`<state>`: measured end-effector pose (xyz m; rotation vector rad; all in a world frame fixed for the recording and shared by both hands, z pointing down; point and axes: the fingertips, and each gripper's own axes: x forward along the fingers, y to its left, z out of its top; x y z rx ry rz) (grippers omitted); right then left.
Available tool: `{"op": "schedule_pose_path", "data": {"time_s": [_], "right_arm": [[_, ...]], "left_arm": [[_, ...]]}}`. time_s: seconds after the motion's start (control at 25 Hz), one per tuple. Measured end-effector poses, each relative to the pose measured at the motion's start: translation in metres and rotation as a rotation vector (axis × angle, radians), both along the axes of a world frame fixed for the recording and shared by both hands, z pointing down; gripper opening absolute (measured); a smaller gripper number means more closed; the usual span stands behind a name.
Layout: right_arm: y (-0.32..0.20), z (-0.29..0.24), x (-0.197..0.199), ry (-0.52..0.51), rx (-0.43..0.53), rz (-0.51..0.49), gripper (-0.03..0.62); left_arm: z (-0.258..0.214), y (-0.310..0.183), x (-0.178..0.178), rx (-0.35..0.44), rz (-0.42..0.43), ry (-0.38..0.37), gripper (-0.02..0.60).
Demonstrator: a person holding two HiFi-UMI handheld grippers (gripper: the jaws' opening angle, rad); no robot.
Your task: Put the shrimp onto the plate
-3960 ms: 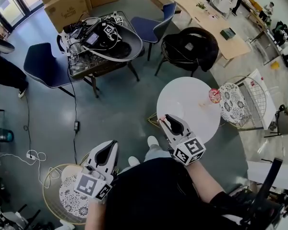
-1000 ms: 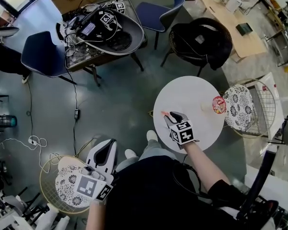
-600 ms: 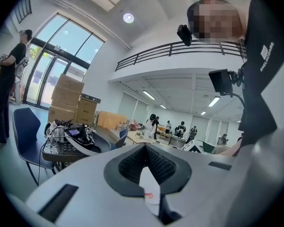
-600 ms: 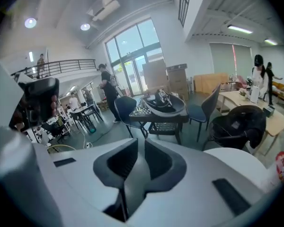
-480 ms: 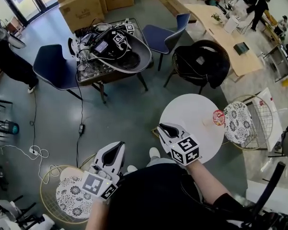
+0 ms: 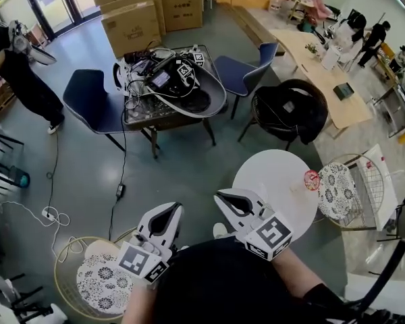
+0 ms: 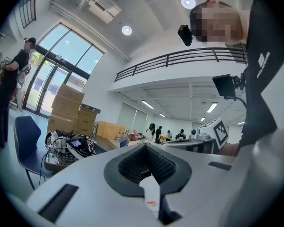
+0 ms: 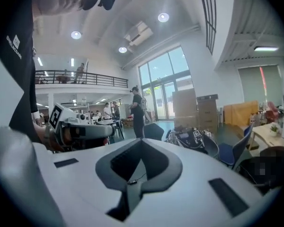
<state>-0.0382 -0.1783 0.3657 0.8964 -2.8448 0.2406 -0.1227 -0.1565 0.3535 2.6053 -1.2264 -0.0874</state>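
A small red plate [image 6: 312, 179] sits at the right edge of the white round table [image 6: 270, 181]. Just left of the plate is a tiny pale speck, too small to identify, and I cannot make out the shrimp. My right gripper [image 6: 225, 197] is held up to the left of the table with its jaws shut and empty. The right gripper view faces the room, where that gripper [image 8: 141, 141] shows pads that meet with nothing between them. My left gripper [image 6: 171, 211] hovers above the floor and is also shut [image 7: 145, 146]. Neither gripper touches the table.
Wire chairs with patterned cushions stand right of the table [image 6: 337, 191] and at lower left [image 6: 98, 275]. A low table piled with cables [image 6: 169, 86], blue chairs [image 6: 91, 103], a black chair [image 6: 290, 110] and cardboard boxes [image 6: 131, 19] lie beyond. A person [image 6: 13, 73] stands far left.
My right gripper has lifted off the table's left edge and its jaws have closed. An orange bit that lay by its tips is no longer in sight. The head view has tilted upward.
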Motion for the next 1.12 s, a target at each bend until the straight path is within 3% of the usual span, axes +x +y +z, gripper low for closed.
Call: {"op": "schedule_pose_path", "data": {"time_s": [0.36,0.72,1.12], "right_arm": [[0.036,-0.062,-0.038,-0.086,0.189,-0.119,0.017],[0.048,-0.07,-0.053,-0.123,0.212,-0.172,0.015],[0.041,-0.06,-0.055,-0.128,0.173,-0.148,0.015]], "left_arm": [[-0.006,0.009,-0.013,0.028,-0.011,0.014,0.008],[-0.01,0.015,-0.023,0.038,-0.018,0.011,0.008],[-0.012,0.013,-0.025,0.041,-0.012,-0.001,0.006]]}}
